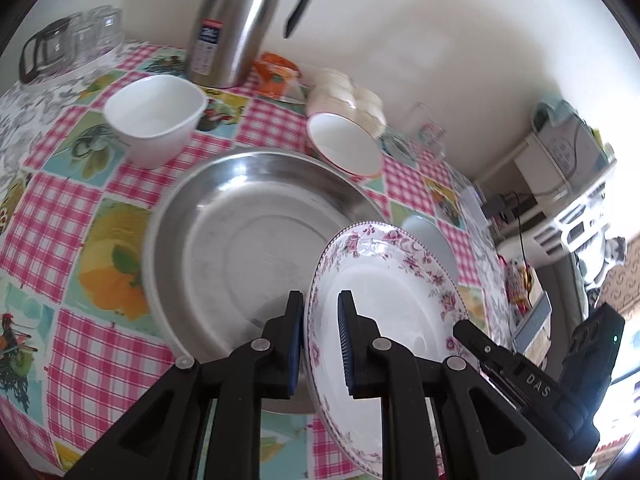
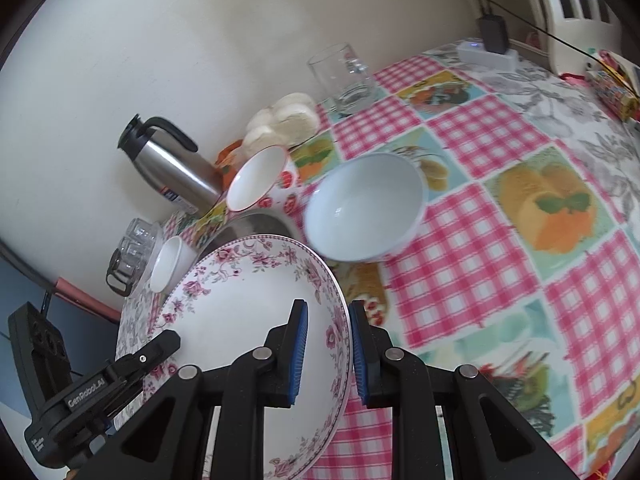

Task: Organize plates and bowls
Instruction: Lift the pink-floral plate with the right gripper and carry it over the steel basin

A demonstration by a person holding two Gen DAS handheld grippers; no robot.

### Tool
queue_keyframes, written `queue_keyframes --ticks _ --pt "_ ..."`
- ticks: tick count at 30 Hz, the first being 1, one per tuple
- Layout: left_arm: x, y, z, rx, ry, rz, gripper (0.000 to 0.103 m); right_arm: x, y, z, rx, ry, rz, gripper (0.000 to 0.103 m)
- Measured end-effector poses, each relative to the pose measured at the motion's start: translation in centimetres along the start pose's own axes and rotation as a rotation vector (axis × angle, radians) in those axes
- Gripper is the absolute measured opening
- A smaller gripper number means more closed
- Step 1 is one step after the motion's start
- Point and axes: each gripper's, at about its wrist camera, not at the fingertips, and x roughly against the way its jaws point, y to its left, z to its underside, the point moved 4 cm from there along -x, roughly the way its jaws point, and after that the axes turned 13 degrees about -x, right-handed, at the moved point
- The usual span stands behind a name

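Both grippers hold one white plate with a pink floral rim (image 1: 396, 300), tilted above the table. My left gripper (image 1: 320, 340) is shut on the plate's left rim. My right gripper (image 2: 328, 350) is shut on the plate's (image 2: 248, 312) right rim. A large steel basin (image 1: 248, 240) lies under and left of the plate. A white bowl (image 1: 156, 120) and a red-rimmed bowl (image 1: 344, 148) stand behind the basin. A pale blue bowl (image 2: 364, 208) stands right of the plate.
A steel thermos jug (image 1: 236, 28) stands by the wall. Glass cups (image 1: 72, 44) sit at the far left. A glass mug (image 2: 344, 76), a bag of white buns (image 2: 284, 120) and an orange packet (image 1: 276, 76) line the wall. The checked tablecloth (image 2: 500, 240) covers the table.
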Motion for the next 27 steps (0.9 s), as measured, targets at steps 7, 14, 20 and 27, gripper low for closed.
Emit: queue_keyframes --ticks 7,14,20,27 --pt "0.0 2.9 -0.5 0.092 -0.010 -0.011 0.016 -1.8 2.1 0.7 0.001 0.017 -0.012 0.022" --pt "-0.6 5.6 -1.1 0.174 -0.009 -0.033 0.017 -4.1 4.4 0.8 0.058 0.026 0.009 0.022" --pt "-1.4 6.6 -1.6 0.194 0.003 -0.040 0.018 -5.8 5.4 0.2 0.079 0.037 0.013 0.022" --pt "-2.3 7.2 -2.4 0.205 0.008 -0.054 0.018 -7.3 5.9 -0.6 0.086 0.047 0.014 0.022"
